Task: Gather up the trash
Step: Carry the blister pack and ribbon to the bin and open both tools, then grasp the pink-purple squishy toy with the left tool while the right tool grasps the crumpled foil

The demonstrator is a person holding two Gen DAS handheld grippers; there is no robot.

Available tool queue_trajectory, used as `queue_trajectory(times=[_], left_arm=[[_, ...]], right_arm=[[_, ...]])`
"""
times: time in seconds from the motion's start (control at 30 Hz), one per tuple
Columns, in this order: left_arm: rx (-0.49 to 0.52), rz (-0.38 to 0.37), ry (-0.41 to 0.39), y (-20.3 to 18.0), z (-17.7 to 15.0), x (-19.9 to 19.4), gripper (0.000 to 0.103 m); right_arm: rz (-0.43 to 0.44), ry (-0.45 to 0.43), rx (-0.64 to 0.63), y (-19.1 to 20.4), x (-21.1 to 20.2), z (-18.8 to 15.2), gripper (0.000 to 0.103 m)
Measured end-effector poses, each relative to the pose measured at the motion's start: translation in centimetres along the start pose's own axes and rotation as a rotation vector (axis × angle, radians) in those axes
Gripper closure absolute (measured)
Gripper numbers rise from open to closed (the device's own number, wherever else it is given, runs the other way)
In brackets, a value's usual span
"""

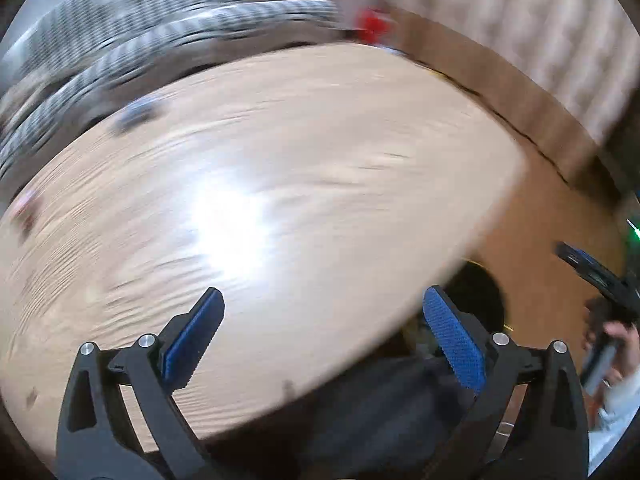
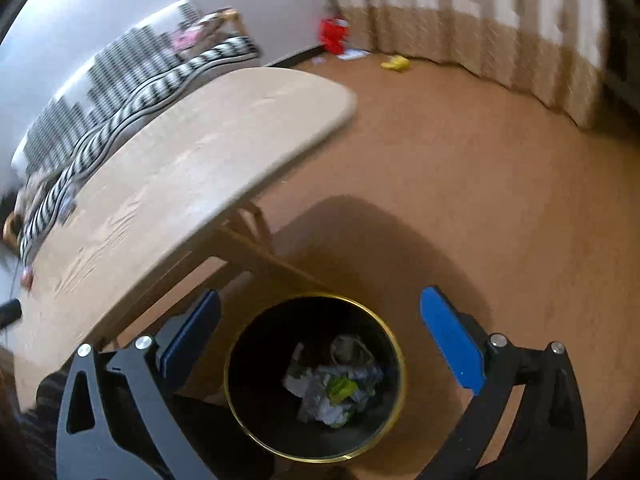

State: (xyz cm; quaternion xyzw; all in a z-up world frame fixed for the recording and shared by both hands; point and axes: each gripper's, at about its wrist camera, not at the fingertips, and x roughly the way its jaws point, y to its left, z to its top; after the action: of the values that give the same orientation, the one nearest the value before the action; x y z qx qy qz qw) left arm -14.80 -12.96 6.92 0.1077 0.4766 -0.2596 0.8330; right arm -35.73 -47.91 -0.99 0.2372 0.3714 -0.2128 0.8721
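My right gripper [image 2: 320, 320] is open and empty, directly above a black round bin with a gold rim [image 2: 394, 344] standing on the floor. Crumpled white and green wrappers [image 2: 332, 388] lie at the bottom of the bin. My left gripper [image 1: 324, 320] is open and empty above the near edge of the light wooden table [image 1: 260, 160]; this view is motion-blurred. The bin's dark mouth [image 1: 480, 292] shows past the table edge, and my right gripper [image 1: 600, 276] shows at the far right.
The table [image 2: 192, 152] stands left of the bin, on wooden legs [image 2: 256, 256]. A striped sofa [image 2: 120, 80] is behind it. A small dark blurred thing [image 1: 134, 114] lies near the table's far edge. A red object [image 2: 334, 34] and a yellow one [image 2: 396, 63] lie by the curtain [image 2: 500, 32].
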Motion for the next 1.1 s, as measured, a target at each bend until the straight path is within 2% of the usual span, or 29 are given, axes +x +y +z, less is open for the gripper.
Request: queue_trajectory(times=[0.1,0.23,0.33,0.53,0.7,0.8,0.9,1.1], left_arm=[[-0.156,0.064,0.005,7.3,-0.8,-1.1,0.006],[-0.368,0.11,0.007,17.4,-2.0,-3.0,0.006],[-0.465,0.157,-0.011,23.3,-2.3,-4.1,0.006],[-0.54,0.258,0.003,31.3,0.3,-1.9,0.006],[-0.617,0.275,0.005,37.2,2.7,2.4,0.006],[-0.637,0.314,0.014,38.6,3.3,4.8,0.006],[-0.617,0.315,0.036,40.3,4.3,7.2,0.006],[-0.54,0.398,0.012,42.4,7.6,8.6,0.006]], right_arm=[[0.069,-0.017,-0.092,4.8,0.5,1.5,0.006],[0.176,-0.017,-0.248,14.0,1.9,4.2,0.006],[0.239,-0.011,-0.364,21.2,3.1,6.0,0.006],[0.311,0.007,-0.583,34.3,7.1,9.2,0.006],[0.35,0.094,-0.636,43.0,13.3,10.3,0.006],[0.354,0.153,-0.662,47.5,17.7,10.7,0.006],[0.352,0.178,-0.706,50.7,21.2,10.9,0.006],[0.372,0.194,-0.787,56.6,26.4,13.2,0.006]])
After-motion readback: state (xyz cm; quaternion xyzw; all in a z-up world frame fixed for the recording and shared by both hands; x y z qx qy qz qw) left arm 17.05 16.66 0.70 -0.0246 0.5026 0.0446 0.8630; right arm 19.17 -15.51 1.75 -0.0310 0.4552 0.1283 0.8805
